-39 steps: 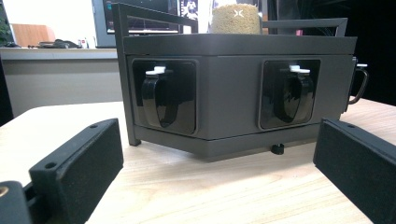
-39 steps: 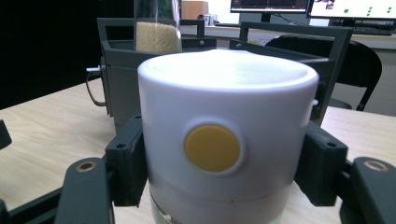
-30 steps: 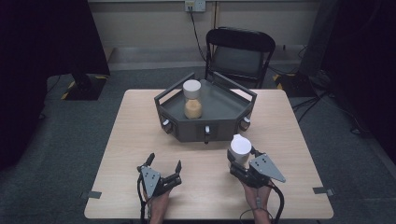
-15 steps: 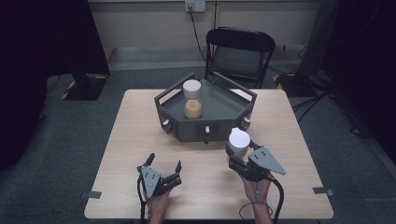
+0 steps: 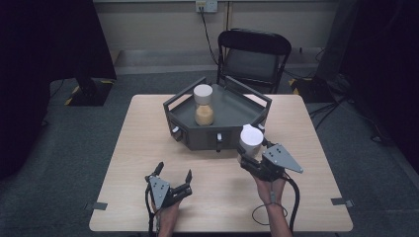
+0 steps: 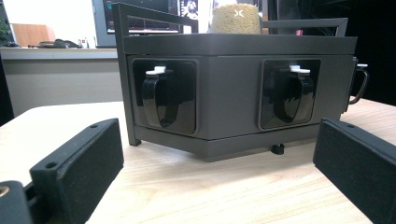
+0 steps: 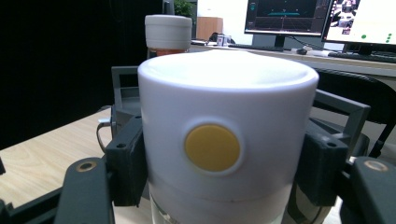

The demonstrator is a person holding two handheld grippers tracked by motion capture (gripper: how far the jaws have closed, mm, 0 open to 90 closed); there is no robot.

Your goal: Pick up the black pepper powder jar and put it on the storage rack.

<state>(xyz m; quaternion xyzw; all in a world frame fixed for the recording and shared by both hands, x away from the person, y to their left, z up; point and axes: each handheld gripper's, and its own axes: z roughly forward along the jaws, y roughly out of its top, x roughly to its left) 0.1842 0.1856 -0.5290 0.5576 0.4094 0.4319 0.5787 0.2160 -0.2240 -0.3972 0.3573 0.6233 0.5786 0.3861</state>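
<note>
The right gripper (image 5: 249, 157) is clamping a white-lidded jar (image 5: 250, 139) near the tray's front-right corner (image 5: 257, 129); it risks clipping the rail, while the left gripper (image 5: 173, 174) is lying open

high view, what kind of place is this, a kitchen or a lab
Most likely a lab or recording room, not a kitchen: one bare wooden table on grey carpet, a folding chair against a plain wall, and computer monitors on a desk behind.

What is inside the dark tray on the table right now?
Inside the dark tray stands one white-lidded jar with tan grainy contents, near its far left rail. The rest of its floor looks bare. The part behind the front wall is hidden in the left gripper view.
</note>
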